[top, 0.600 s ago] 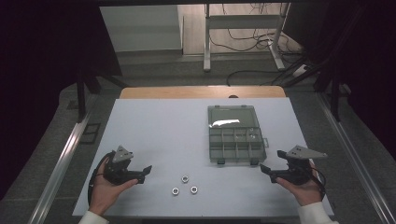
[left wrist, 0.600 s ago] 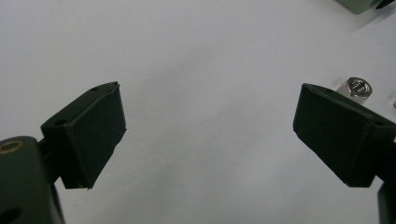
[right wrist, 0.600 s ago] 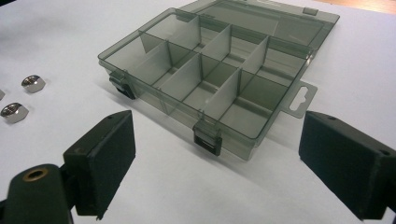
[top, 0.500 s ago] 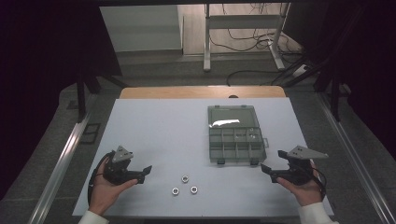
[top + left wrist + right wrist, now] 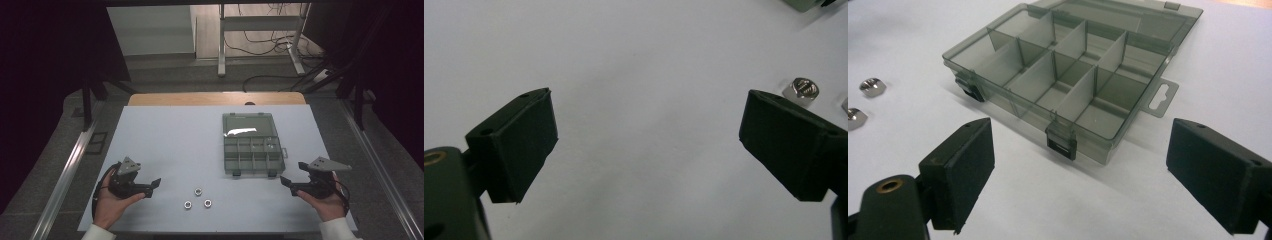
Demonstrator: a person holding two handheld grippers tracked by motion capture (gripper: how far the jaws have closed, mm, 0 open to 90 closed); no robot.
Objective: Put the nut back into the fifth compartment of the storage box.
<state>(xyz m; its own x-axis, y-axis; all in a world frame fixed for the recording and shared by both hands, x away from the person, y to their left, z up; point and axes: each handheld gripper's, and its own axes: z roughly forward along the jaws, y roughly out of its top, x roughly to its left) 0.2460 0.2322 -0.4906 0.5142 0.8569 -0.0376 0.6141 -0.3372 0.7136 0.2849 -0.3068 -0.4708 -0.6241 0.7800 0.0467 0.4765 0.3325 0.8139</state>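
Now, with both my left claw (image 5: pixel 154 186) and right claw (image 5: pixel 286 184) open and empty, I'd approach the nuts (image 5: pixel 198 191) near the desk's (image 5: pixel 165 135) front edge slowly.

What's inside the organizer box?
The organizer box lies open; the compartments facing the right gripper view look empty. Dividers and smoked walls cover parts of the far compartments. Three nuts lie outside on the table.

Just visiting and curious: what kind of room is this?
Probably a lab or workshop test bench: a white table in a dark room, loose cables on the floor behind, a parts box and metal nuts.
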